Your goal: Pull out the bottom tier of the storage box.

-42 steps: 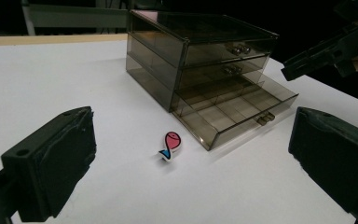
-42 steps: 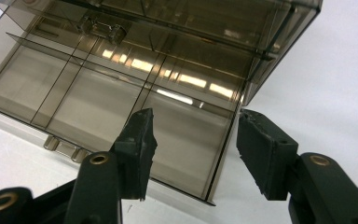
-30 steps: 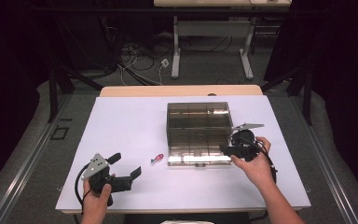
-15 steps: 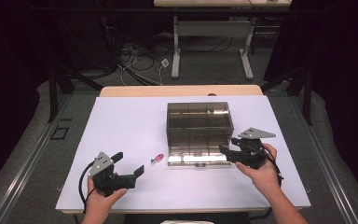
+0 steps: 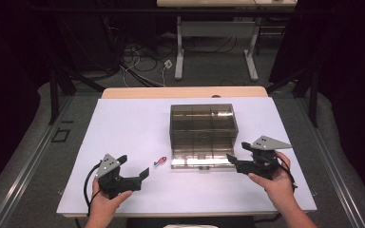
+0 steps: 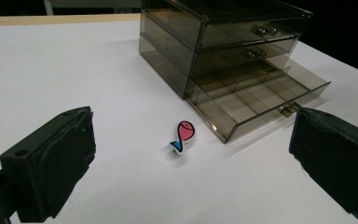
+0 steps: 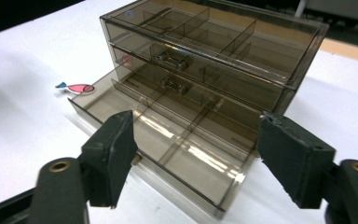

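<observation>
A smoky see-through cabinet point(image 5: 203, 124) with three drawers stands mid-table, its bottom drawer point(image 5: 202, 154) pulled out and divided into compartments point(image 7: 168, 144). Left of that drawer, a small pink-and-blue fish piece point(image 5: 160, 161) lies flat on the white table; in the left gripper view the fish piece point(image 6: 182, 136) sits between and beyond the jaws. My left gripper point(image 5: 134, 166) stands open near the front left, aimed at the fish. My right gripper point(image 5: 236, 152) is by the drawer's right front corner. Its jaws have just been opening and stand wide with nothing gripped point(image 7: 198, 135).
The white tabletop point(image 5: 123, 123) spreads to the left of the cabinet and in front of it. A wooden strip point(image 5: 185, 91) runs along the far edge. Desk legs and cables lie on the floor beyond.
My right gripper has drawn back from the drawer front, to the right and toward the near edge, and its jaws have spread. The left gripper has hardly moved.
</observation>
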Demonstrator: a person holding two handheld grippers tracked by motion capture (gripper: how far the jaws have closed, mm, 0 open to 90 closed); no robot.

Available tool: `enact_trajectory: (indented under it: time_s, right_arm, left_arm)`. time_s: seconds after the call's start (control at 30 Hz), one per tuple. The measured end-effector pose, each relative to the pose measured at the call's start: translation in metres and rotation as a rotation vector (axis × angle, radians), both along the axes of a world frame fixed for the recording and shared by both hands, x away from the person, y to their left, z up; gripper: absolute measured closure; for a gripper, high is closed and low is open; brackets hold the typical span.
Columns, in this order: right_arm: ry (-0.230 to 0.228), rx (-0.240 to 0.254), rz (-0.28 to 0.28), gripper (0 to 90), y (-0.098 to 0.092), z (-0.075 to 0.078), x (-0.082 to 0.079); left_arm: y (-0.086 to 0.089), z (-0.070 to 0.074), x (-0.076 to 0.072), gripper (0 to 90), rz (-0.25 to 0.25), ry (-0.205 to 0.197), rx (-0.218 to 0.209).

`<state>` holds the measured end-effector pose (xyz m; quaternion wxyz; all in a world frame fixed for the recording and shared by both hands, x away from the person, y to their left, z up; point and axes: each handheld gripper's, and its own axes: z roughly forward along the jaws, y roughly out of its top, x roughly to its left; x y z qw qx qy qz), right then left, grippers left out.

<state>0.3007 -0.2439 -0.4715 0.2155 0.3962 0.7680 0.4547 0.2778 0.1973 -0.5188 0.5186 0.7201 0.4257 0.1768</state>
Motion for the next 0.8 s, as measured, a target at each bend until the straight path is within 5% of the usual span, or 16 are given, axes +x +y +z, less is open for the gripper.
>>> enact_trajectory:
  time_s: [0.3, 0.57, 0.8]
  right_arm:
    - [-0.021, -0.012, -0.014, 27.2, -0.024, -0.006, -0.007]
    - [-0.044, 0.038, -0.017, 15.0, -0.034, -0.004, -0.020]
    - [-0.050, 0.040, -0.024, 8.2, -0.031, -0.004, -0.025]
  left_arm:
    - [-0.006, 0.013, 0.008, 4.1, -0.013, 0.001, -0.008]
    - [-0.018, 0.029, 0.024, 13.0, -0.026, -0.038, 0.040]
    - [-0.032, 0.035, 0.039, 16.6, -0.041, -0.020, 0.079]
